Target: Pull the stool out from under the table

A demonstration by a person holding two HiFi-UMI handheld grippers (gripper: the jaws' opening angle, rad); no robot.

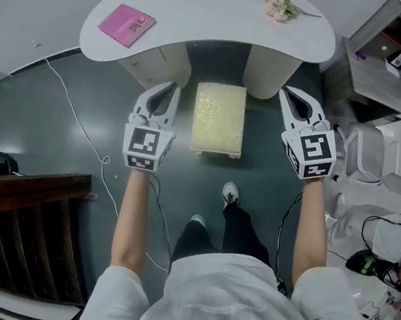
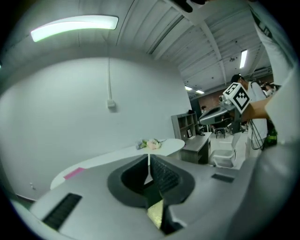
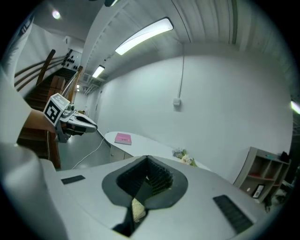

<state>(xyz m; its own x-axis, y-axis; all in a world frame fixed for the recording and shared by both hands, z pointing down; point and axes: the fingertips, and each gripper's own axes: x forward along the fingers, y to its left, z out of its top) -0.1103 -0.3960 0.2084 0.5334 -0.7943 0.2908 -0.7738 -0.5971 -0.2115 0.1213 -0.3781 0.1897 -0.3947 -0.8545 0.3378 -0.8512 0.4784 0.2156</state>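
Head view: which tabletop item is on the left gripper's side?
The pink book, lying flat at the table's left end, beyond the left gripper; the flower bunch lies toward the right end, by the far edge.

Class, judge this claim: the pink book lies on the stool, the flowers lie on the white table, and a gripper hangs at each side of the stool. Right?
No. The head view shows the pink book on the white table, near its left end, not on the stool. The flowers, left gripper and right gripper are as stated.
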